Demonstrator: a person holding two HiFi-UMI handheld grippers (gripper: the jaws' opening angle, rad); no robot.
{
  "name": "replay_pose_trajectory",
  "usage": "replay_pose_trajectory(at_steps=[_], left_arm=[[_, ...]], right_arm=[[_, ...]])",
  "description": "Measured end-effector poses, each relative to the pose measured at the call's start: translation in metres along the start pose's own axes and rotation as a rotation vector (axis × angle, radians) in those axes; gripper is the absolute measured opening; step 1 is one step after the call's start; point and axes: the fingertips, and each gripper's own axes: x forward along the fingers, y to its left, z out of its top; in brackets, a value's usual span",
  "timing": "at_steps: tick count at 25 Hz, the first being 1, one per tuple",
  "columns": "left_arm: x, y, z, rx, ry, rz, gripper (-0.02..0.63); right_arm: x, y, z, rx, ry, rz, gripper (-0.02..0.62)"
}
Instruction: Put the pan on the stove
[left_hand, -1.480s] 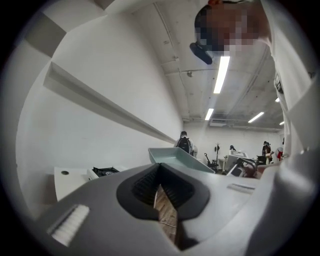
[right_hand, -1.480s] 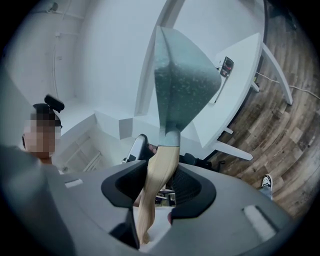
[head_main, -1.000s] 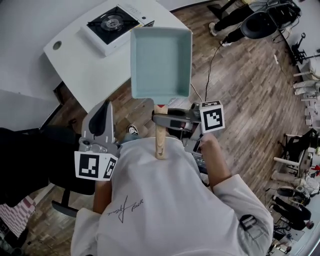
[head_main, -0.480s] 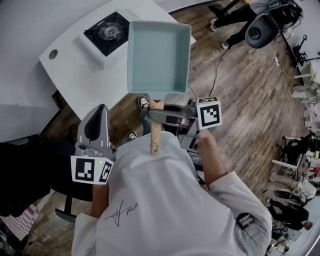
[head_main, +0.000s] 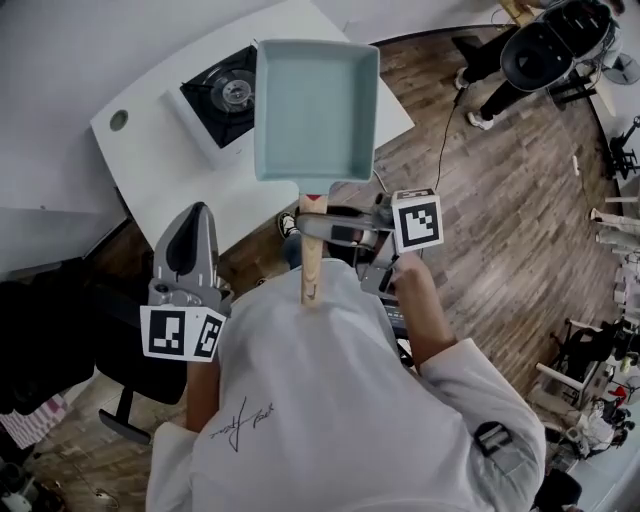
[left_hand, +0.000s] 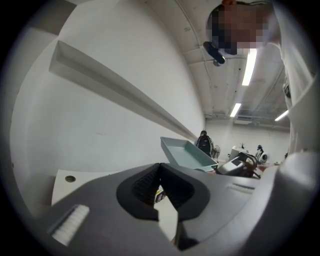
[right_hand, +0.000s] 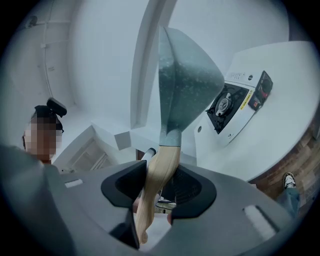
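Observation:
A pale teal rectangular pan hangs in the air above the white table's near corner, just right of the portable gas stove. My right gripper is shut on the pan's wooden handle. In the right gripper view the handle runs up between the pads to the pan, with the stove beyond it to the right. My left gripper is lower left, off the table's edge, shut and empty. The left gripper view looks over its closed jaws to the pan.
The table has a round cable hole at its left end and stands against a white wall. A black chair is at my left. Another person and an office chair are on the wooden floor at upper right.
The pan has moved up and slightly left in the head view, closer to the stove. The table and stove have shifted nearer. Both grippers keep their states.

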Motion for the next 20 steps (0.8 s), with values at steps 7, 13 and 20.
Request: replay_pose_trajectory(at_steps=[7, 13, 20], left_arm=[[0.045, 0.010, -0.009, -0.017, -0.001, 0.117, 0.003], [0.071, 0.014, -0.005, -0.026, -0.033, 0.233, 0.003], [0.078, 0.017, -0.005, -0.055, -0.061, 0.355, 0.003]], right_arm=[[-0.006, -0.033, 0.051, 0.005, 0.093, 0.051, 0.152], [-0.013, -0.055, 0.084, 0.013, 0.186, 0.098, 0.152], [-0.007, -0.071, 0.102, 0.033, 0.290, 0.147, 0.153]])
